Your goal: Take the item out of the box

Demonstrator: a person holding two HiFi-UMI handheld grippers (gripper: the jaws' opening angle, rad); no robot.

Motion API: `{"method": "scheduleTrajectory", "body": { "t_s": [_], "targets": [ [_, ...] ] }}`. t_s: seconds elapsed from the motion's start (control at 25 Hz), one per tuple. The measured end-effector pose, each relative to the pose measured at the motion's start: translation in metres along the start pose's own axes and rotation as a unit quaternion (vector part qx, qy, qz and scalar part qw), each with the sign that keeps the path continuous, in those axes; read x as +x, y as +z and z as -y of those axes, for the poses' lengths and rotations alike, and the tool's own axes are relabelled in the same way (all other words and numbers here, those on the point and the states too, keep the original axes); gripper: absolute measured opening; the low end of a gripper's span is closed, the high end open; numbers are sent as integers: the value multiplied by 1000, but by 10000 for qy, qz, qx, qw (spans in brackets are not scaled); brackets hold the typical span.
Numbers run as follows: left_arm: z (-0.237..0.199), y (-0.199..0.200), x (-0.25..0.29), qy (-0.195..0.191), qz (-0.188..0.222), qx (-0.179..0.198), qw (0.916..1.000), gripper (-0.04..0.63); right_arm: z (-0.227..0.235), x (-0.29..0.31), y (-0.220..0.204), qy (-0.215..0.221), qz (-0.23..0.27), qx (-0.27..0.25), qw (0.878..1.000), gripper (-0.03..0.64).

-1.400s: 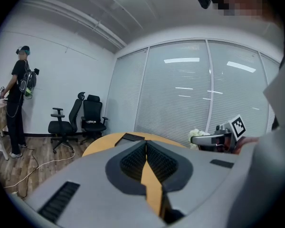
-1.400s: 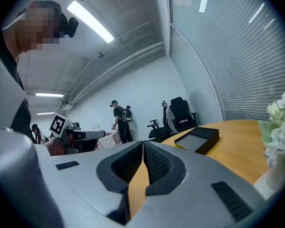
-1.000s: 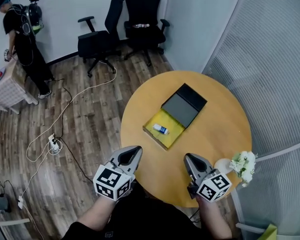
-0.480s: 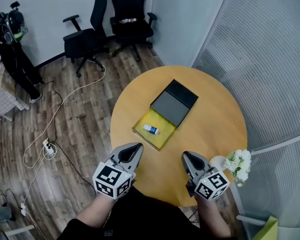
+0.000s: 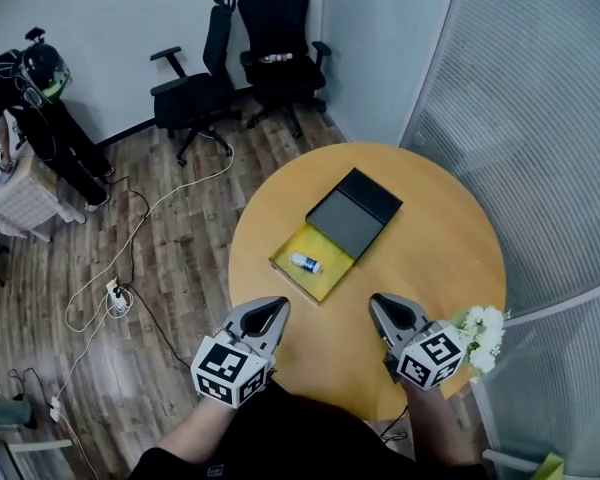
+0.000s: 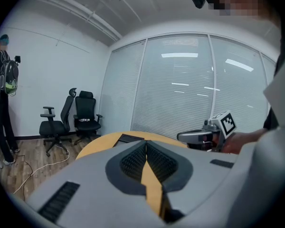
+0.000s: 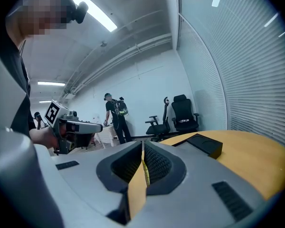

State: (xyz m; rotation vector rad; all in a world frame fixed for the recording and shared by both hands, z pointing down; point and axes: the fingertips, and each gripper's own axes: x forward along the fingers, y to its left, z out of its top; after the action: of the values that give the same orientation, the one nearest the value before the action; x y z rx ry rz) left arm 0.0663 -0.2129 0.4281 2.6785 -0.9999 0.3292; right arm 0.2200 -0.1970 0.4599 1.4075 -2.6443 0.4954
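Observation:
An open box point(image 5: 314, 277) with a yellow inside lies mid-table, its dark grey lid point(image 5: 352, 214) folded back behind it. A small white and blue bottle point(image 5: 305, 263) lies in the yellow part. My left gripper point(image 5: 277, 306) hovers at the table's near edge, shut and empty, short of the box. My right gripper point(image 5: 378, 302) is level with it to the right, also shut with nothing held. In the left gripper view the jaws point(image 6: 146, 144) meet at the tip and the right gripper point(image 6: 206, 134) shows beyond. The right gripper view shows closed jaws point(image 7: 143, 144) and the lid point(image 7: 204, 145).
The round wooden table point(image 5: 440, 258) carries a white vase of flowers point(image 5: 480, 332) at its near right edge. Two black office chairs point(image 5: 280, 43) stand at the back. A person point(image 5: 40, 108) stands far left. Cables and a power strip point(image 5: 111, 292) lie on the floor.
The head view has shifted slightly. Both grippers stay shut at the table's near edge, and the box and bottle lie as before.

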Motion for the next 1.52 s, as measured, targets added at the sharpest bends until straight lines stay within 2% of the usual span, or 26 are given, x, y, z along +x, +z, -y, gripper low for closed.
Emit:
{"method": "scheduleTrajectory", "body": {
  "t_s": [0.36,0.56,0.68,0.8,1.0,1.2,1.4,1.52],
  "targets": [
    [-20,-16,-1,166,-44,-188,9997,14,-5,43,-4,258,-353,-379,9983,40],
    [-41,-19,4,217,19,-321,9992,14,-11,77,-15,478,-834,-662,9932,41],
    [-56,-27,9,257,32,-440,9987,14,-12,101,-28,628,-1250,-934,9858,48],
    [-69,-39,14,273,-21,-571,9980,14,-7,126,-44,700,-1627,-1057,9785,129],
    [-83,-53,18,249,-103,-790,9965,14,3,164,-62,729,-2067,-1426,9652,141],
    [-95,-73,23,239,-239,-958,9948,14,14,197,-98,858,-2593,-1627,9481,153],
    [-112,-80,21,247,-290,-1097,9932,14,25,225,-130,763,-3019,-1739,9343,169],
    [-118,-88,21,242,-341,-1192,9920,14,32,238,-149,770,-3291,-1892,9219,173]
  ]
}}
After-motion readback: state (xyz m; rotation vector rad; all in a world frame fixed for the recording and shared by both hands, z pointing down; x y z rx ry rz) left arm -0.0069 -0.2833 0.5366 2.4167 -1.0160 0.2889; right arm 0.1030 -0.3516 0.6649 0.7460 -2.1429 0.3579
